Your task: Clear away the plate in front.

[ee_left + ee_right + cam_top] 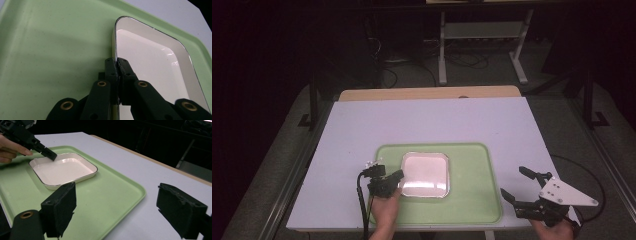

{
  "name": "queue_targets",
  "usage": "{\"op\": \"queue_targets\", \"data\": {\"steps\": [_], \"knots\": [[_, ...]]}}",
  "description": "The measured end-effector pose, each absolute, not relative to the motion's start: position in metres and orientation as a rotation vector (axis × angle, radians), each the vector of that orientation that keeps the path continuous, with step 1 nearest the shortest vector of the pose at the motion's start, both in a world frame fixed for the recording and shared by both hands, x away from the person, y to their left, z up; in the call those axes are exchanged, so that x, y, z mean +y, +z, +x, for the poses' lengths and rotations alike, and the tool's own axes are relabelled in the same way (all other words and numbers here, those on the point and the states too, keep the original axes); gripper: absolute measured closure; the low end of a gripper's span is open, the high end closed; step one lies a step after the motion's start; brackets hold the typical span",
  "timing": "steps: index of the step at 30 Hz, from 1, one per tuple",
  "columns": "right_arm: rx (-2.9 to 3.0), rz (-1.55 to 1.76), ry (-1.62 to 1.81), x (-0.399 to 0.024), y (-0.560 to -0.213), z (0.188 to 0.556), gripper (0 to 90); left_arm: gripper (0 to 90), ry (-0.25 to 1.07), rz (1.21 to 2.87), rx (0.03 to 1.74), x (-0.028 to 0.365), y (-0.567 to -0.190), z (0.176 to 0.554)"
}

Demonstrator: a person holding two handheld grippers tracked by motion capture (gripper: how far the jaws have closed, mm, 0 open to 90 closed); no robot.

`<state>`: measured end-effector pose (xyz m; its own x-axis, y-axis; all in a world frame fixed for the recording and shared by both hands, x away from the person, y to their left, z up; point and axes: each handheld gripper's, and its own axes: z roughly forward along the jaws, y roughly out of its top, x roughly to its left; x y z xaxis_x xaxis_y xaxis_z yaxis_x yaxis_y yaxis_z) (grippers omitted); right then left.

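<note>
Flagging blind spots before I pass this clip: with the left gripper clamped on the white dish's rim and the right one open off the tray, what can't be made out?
- Left gripper pads on the white dish rim: the jaws cover the contact in the left gripper view.
- The dish's near corner: cut off by the bottom edge there.
- Right gripper hand: cut off by the high view's bottom edge.
- Green tray near-left corner: behind the jaw in the right gripper view.

No readable text, no labels, no brands, no numbers on anything in view
</note>
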<state>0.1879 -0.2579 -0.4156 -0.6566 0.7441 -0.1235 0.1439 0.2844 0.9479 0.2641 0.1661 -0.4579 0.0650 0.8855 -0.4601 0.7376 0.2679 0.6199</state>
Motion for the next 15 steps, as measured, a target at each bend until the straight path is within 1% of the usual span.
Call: {"op": "queue_targets", "data": {"steps": [8, 15], "knots": [[1.998, 0.795, 1.388, -0.257, -0.416, 0.188, 15.3, 86.5, 0.224, 1.451, 1.734, 0.162, -0.459, 0.256], [2.002, 0.794, 1.391, -0.257, -0.416, 0.19, 15.3, 86.3, 0.237, 1.455, 1.731, 0.158, -0.459, 0.251]]}}
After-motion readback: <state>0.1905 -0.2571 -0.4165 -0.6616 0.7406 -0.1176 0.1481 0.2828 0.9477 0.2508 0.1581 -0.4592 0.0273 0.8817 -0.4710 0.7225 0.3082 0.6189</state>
